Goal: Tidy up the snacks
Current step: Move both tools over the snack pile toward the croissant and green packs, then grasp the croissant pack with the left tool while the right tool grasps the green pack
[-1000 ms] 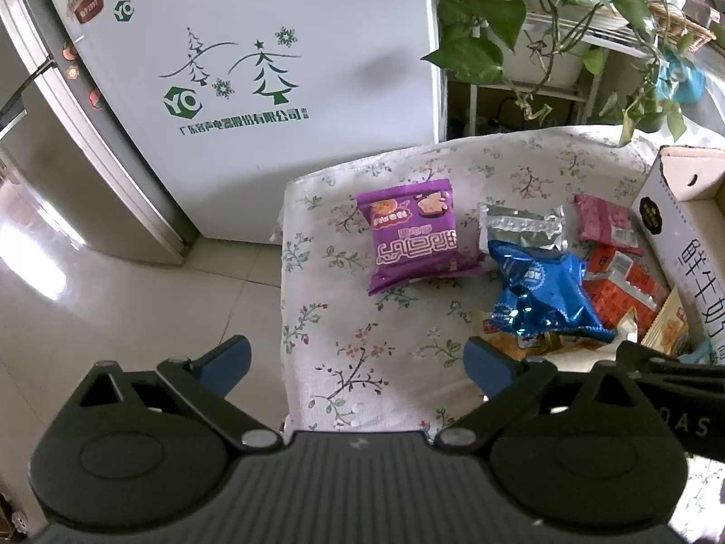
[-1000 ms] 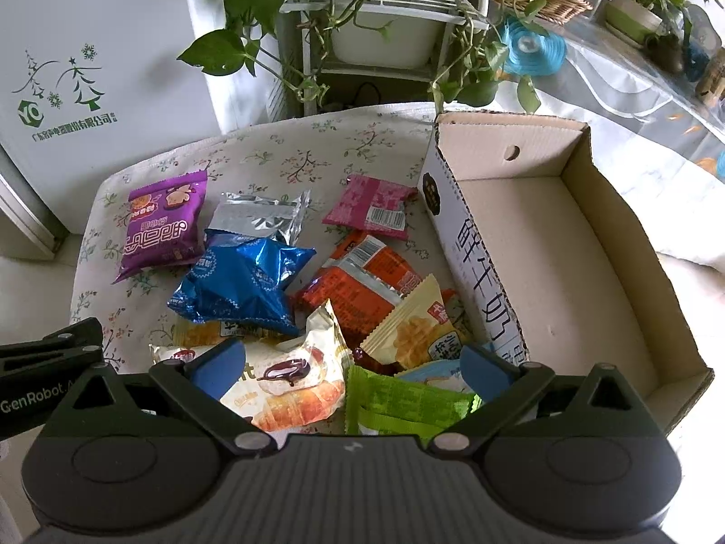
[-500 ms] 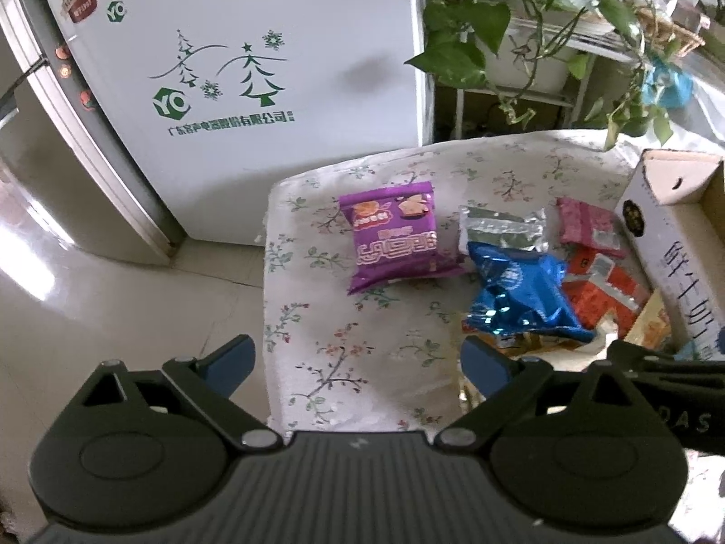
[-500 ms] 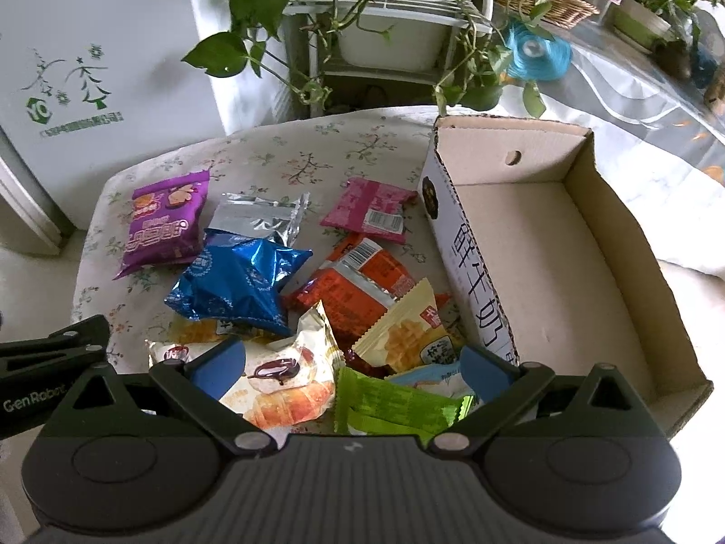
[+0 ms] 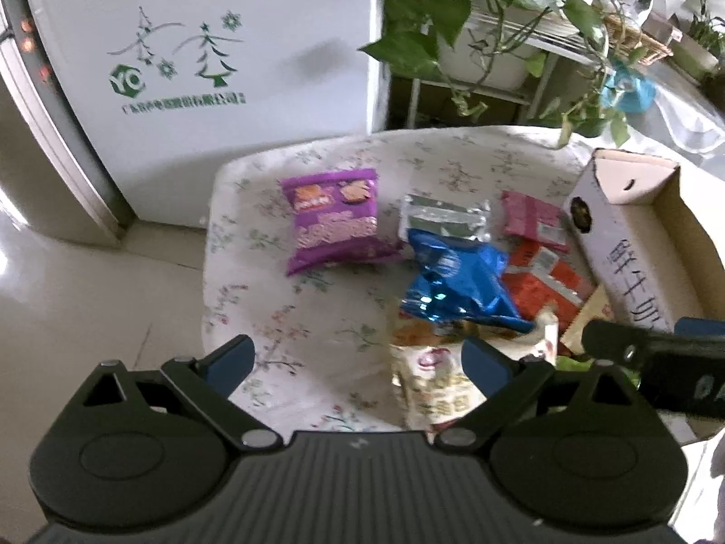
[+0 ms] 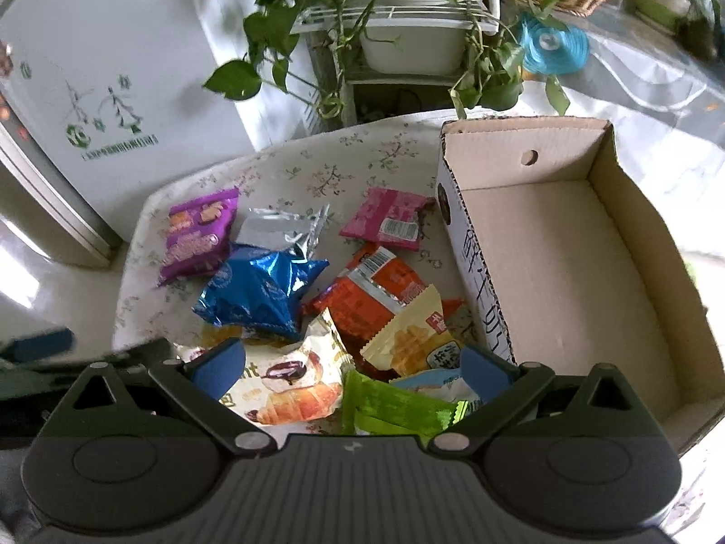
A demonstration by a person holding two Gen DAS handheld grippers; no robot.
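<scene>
White sheet metal with a green tree logo forms the tall appliance (image 5: 217, 68) behind the work area; potted trailing plants on a white rack (image 6: 408, 22) stand beside it, and pale glossy floor tile (image 5: 68, 294) surrounds the furniture.

Floral-print cloth covers the table (image 6: 362, 158), which carries everything else. The open brown cardboard box with white printed side (image 6: 566, 272) lies on the table's right half with nothing in it; it is judged the destination for the snacks, so no sorting is done yet.

The loose snacks lie in an overlapping pile just left of the box:
- crinkled blue foil bag (image 6: 258, 294), on top of the pile's centre
- purple snack packet (image 6: 199, 235), at the far left, apart from the rest
- orange-red wrapper (image 6: 367, 294) and pink packet (image 6: 389, 222), nearest the box wall
- cream croissant pouch (image 6: 290, 385) and green wrapper (image 6: 394, 412), at the near edge

The right gripper (image 6: 353, 367) hovers over the near edge, fingers spread wide, gripping nothing. The left gripper (image 5: 358, 358) is likewise wide apart and carries nothing.
</scene>
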